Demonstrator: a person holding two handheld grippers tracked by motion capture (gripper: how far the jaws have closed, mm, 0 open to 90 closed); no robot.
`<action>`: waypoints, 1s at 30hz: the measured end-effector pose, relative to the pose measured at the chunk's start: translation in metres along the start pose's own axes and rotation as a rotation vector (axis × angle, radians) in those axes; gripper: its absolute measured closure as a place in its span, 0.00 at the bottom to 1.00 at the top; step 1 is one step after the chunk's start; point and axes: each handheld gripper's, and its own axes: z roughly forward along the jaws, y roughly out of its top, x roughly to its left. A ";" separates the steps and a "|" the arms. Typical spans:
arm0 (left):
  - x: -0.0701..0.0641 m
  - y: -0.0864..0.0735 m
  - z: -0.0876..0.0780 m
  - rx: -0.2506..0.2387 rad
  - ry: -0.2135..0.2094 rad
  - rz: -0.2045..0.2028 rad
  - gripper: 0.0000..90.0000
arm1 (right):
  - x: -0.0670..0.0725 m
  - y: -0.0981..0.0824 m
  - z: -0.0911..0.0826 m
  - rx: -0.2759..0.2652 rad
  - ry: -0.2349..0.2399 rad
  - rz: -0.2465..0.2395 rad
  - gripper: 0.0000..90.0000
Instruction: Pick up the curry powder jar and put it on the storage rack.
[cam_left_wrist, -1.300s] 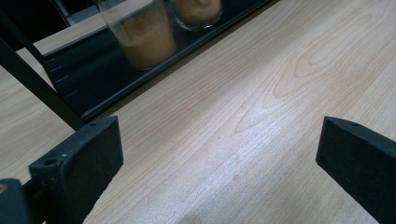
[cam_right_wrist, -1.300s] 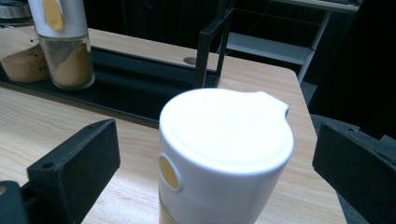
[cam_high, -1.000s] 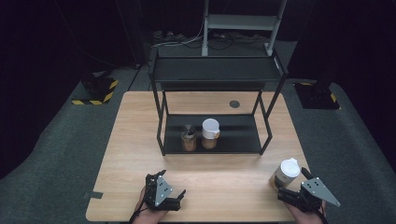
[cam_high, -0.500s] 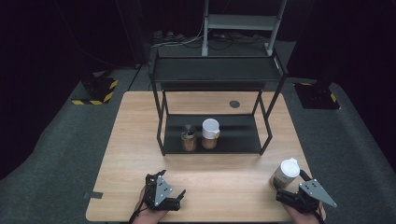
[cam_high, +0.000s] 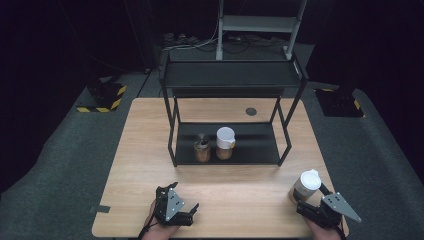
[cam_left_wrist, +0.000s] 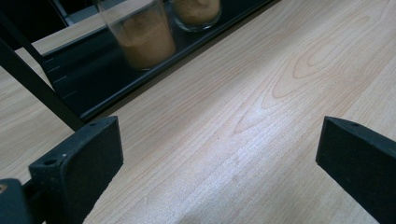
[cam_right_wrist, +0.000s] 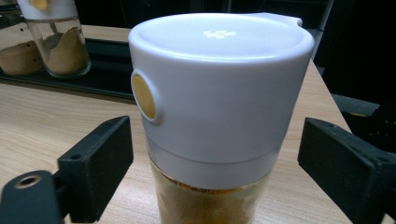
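Right claw (cam_high: 306, 199) around the white-lidded jar (cam_high: 305, 185) on the worktop (cam_high: 150, 150), jaws just closing, not yet touching it, left claw (cam_high: 176, 202) wide apart over bare wood

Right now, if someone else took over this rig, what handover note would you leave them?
Right tongs: jaws have just been closing around the white-lidded jar at the table's near right corner; gaps remain on both sides, so no grip yet.
Left tongs: open, nothing between the jaws, resting at the near edge.
Shelf rack: two jars on its bottom tier, one open, one white-lidded, side by side.
Done: right tongs lined up on the jar.
Left: probably finish the grip, lift the jar and set it on the rack beside the others.
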 end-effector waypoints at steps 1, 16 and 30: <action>0.000 0.000 0.000 0.000 -0.001 0.000 0.01 | -0.001 -0.001 0.000 -0.003 0.004 0.000 0.14; 0.000 0.000 0.000 -0.001 -0.001 -0.005 0.01 | -0.005 -0.008 0.003 -0.026 0.029 0.018 0.31; 0.001 -0.001 0.000 -0.003 -0.002 -0.004 0.01 | -0.005 -0.013 0.003 -0.044 0.027 0.016 0.33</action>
